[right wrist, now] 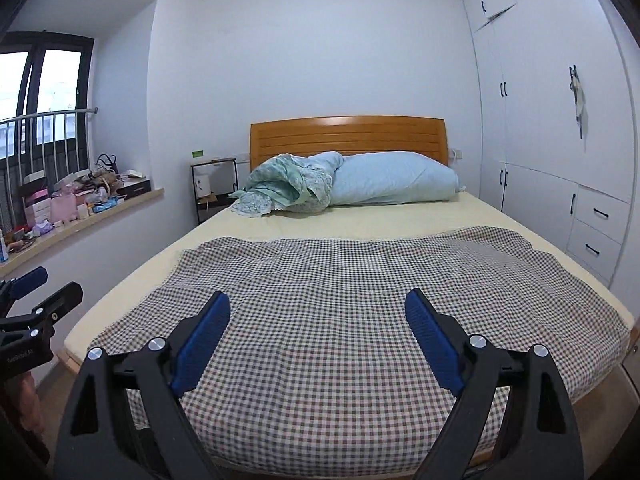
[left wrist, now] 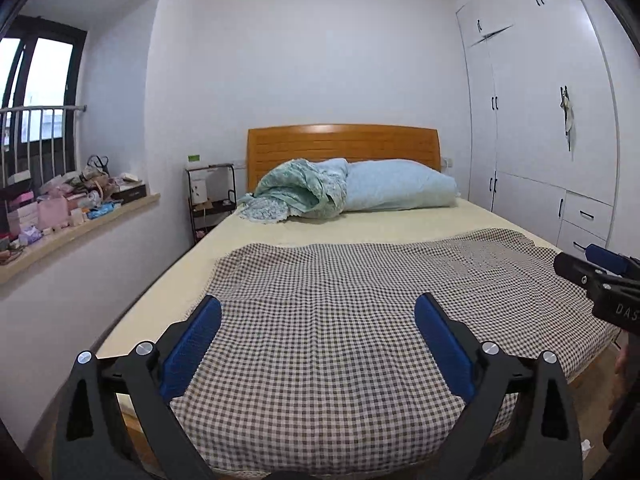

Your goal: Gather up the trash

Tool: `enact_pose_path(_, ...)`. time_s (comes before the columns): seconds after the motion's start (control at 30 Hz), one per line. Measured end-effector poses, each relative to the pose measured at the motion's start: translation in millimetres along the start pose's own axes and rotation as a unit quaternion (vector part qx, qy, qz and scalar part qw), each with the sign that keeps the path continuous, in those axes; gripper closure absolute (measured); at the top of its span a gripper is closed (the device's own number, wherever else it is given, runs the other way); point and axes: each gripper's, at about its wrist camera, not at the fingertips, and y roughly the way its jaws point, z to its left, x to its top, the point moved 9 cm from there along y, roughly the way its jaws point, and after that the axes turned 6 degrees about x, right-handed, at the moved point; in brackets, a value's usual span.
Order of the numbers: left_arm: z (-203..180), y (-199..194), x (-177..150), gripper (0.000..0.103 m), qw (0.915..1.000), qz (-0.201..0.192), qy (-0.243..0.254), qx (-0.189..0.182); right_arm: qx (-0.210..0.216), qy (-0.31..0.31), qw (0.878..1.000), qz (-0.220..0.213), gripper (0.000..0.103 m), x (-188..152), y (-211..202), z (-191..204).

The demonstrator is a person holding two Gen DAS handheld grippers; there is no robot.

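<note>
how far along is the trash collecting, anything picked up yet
Nothing looks collected yet. Both tongs are open and empty: the left tongs and right tongs hover over the checkered blanket at the foot of the bed. No trash shows on the blanket, and no bin or bag is in view. What is left: probably the cluttered windowsill, piled with boxes and wrappers, though which items are trash is unclear.

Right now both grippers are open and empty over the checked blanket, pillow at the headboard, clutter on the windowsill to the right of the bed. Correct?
One error: the windowsill clutter is left of the bed, as both wrist views show. The rest holds: left gripper and right gripper open and empty over the checked blanket, pillow at the headboard.
</note>
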Motion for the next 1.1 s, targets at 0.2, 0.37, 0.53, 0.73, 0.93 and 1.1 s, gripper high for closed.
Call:
enact_pose_path(0.2,11.0,-29.1,-8.2,0.008,0.9999,0.002,-0.007,0.007,0.004,-0.009,1.0,-0.003,0.018,-11.7,-18.1,10.0)
enact_pose_path(0.37,18.6,-59.1,-10.6,0.008,0.9998,-0.015,-0.005,0.011,-0.002,-0.019,1.0,0.0,0.018,-18.6,-31.5,21.9)
enact_pose_path(0.53,21.4,-94.7,-14.6,0.008,0.9995,-0.031,-0.008,0.005,-0.005,-0.024,1.0,0.003,0.018,-31.1,-58.7,31.0)
enact_pose_path(0.73,23.4,-136.6,-24.0,0.008,0.999,-0.045,0.004,-0.007,-0.004,-0.032,0.999,-0.001,0.018,-40.3,-92.5,40.5)
enact_pose_path(0.93,24.5,-170.7,-30.2,0.008,0.998,-0.061,0.017,-0.007,-0.011,-0.035,0.999,-0.008,0.013,-51.0,-124.7,53.4)
enact_pose_path(1.1,33.2,-199.2,-43.8,0.008,0.9977,-0.065,-0.018,0.004,-0.003,-0.041,0.999,-0.031,0.012,-63.1,-156.0,65.7)
